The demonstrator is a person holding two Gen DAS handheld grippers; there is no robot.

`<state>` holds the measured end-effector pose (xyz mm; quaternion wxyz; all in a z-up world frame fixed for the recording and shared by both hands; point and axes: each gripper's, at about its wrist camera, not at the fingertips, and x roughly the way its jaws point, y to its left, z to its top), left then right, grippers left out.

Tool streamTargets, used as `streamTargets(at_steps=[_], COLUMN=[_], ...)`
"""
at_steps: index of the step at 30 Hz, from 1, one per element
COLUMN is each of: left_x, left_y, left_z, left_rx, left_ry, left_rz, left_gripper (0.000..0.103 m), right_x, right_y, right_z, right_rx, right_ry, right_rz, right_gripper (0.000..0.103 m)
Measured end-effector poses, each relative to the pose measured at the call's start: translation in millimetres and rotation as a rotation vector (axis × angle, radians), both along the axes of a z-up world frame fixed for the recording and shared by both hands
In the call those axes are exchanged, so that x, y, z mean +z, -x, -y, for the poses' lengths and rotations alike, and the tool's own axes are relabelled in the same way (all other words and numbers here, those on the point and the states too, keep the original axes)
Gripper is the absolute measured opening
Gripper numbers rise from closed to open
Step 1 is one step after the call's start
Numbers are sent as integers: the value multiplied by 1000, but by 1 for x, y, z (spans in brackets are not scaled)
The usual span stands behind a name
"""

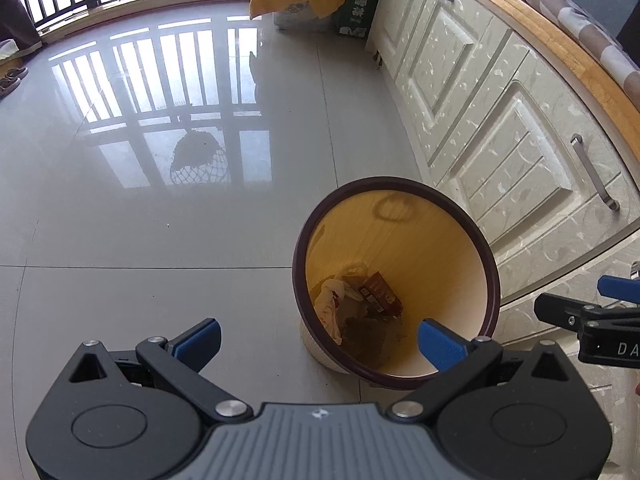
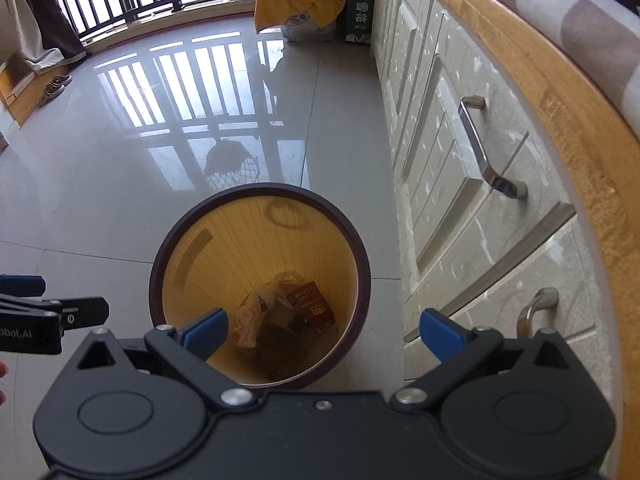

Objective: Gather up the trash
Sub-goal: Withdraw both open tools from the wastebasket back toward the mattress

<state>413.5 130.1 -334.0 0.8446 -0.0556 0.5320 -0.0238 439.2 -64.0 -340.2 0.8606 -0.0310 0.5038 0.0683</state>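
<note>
Two downward views from cameras on hand-held tools, both looking over a glossy grey tiled floor [image 1: 160,220] beside a row of cream cupboards.

At far left, the floor mirrors a barred window, and no loose litter shows on it near the tools. The left tool [image 1: 318,340] hovers above the floor with its blue-padded fingers [image 1: 200,340] spread wide and nothing between them; its right finger overlaps the near edge of the bin as seen from above.

In the middle stands a round bin [image 2: 160,264] with a dark rim and a yellow inside. At its bottom lies the trash: a crumpled white wrapper [image 2: 250,316], a dark red carton [image 2: 314,306], and some darker scraps too dim to identify.

The right tool [image 2: 322,330] is above the bin, nearly centred over its mouth, fingers [image 2: 440,330] also spread wide and empty. Each tool's tip shows at the edge of the other's view, so they are near each other.

At right, the cupboard doors [image 2: 460,184] with metal handles sit just beside the bin, under a wood-edged table [image 2: 560,92] covered by a checked cloth.

With both tools empty, the step in hand appears to be clearing away from the bin. Doing it well likely means lifting straight, keeping the fingers off the rim so the bin stays upright, and avoiding the cupboard handles close by on the right.
</note>
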Motion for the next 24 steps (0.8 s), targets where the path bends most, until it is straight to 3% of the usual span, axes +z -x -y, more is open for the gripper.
streamTargets(at_steps=[11, 19, 24], left_x=[60, 103, 133], left_y=[46, 81, 97], left_z=[-8, 6, 21], left_rx=[34, 15, -6], left_ry=[-1, 7, 14], left_rz=[124, 214, 281], left_gripper=[103, 103, 103], right_x=[62, 117, 152], right_y=[43, 82, 104], right_z=[-10, 2, 16], right_rx=[19, -9, -27], right_ry=[2, -34, 2], right_rz=[132, 244, 321], right_gripper=[103, 103, 103])
